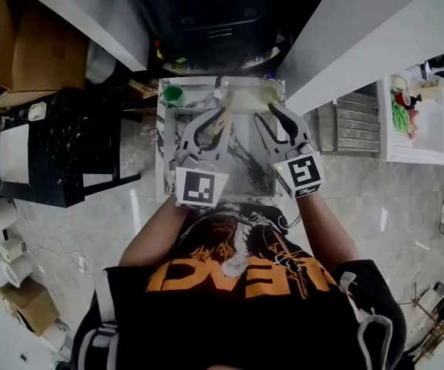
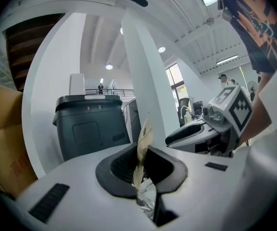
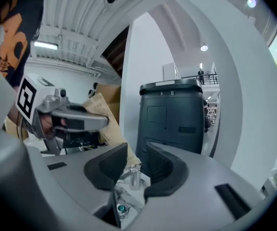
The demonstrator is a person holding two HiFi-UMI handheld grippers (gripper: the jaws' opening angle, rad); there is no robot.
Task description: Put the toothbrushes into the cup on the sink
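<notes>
Fingers [image 2: 121, 166] of the left gripper [image 1: 216, 128] are clamped narrow on a tan paper-wrapped toothbrush [image 2: 144, 138], held above the sink [image 1: 245, 172]. Right gripper [image 3: 134, 165] stands part open and empty. No brush is visible in the green cup [image 1: 173, 94] on the sink ledge; unwrapping and insertion appear outstanding.

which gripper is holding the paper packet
The left gripper: its jaws pinch the tan paper packet, while the right gripper has its jaws apart with nothing between them.
</notes>
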